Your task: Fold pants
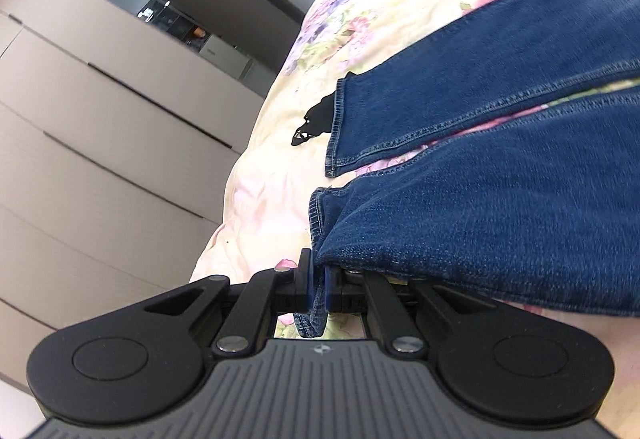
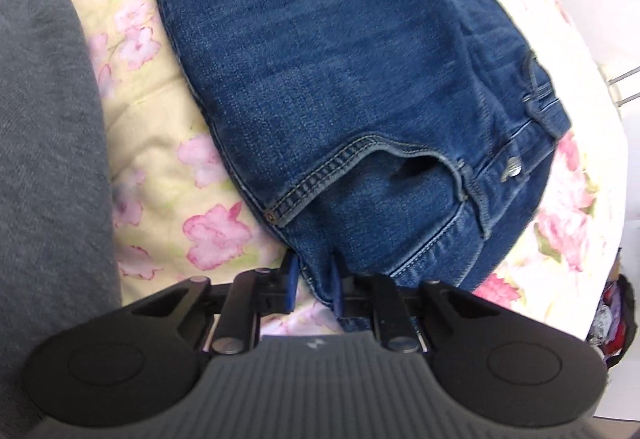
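The jeans (image 1: 500,167) lie lengthwise on the bed (image 1: 272,167). The left hand-held gripper (image 1: 318,289) pinches a leg hem; the right hand-held gripper (image 2: 314,289) pinches the waist end, so the legs run away from it.

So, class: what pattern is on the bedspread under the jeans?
Pale cream bedspread with pink flowers, clearest in the right wrist view.

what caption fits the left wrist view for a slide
Left gripper shut on the hem of one leg of the blue jeans, above a floral bedspread.
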